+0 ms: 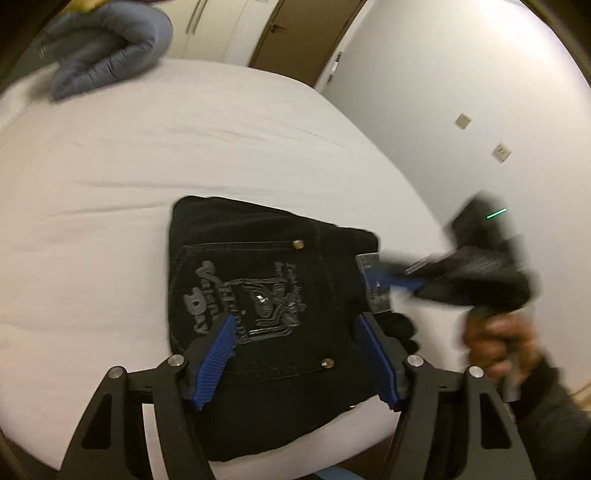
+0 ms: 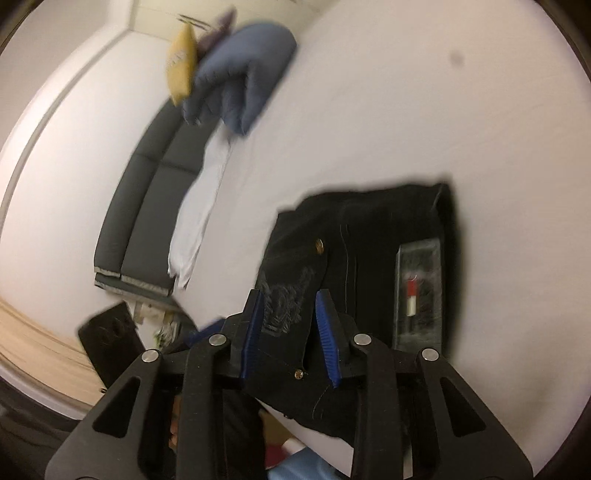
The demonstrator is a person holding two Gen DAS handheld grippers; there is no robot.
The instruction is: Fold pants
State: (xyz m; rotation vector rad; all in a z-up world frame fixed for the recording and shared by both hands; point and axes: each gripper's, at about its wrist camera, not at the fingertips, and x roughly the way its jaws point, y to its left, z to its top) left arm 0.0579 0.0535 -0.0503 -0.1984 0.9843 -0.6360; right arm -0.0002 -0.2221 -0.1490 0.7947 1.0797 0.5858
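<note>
Black denim pants [image 1: 266, 295] lie folded into a compact block on the white bed [image 1: 184, 147], close to the near edge and toward the corner beside the wall. A back pocket faces up, with grey embroidered lettering and a square emblem, and two brass rivets mark its corners. A grey waistband label [image 2: 419, 291] with a small red-and-white tag shows along one side of the bundle.

Over the pocket sits the left tool [image 1: 295, 339], its blue ribbed pads spread wide apart and closed on nothing; whether the tips touch the cloth cannot be told. The right tool [image 2: 290, 317] hangs just above the pocket side of the pants, likewise released, with a clear gap between its pads and the embroidery visible through it. From the left wrist view, that right tool is blurred, with its tip at the label edge of the bundle, and the person's right hand [image 1: 495, 343] grips its handle.

Farther off, a blue-grey quilted blanket [image 1: 107, 51] is bunched at the far side of the bed, with a yellow bag [image 2: 181, 62] beside it. A dark grey padded headboard [image 2: 147, 206] runs along that end, and a brown door [image 1: 295, 33] stands beyond.
</note>
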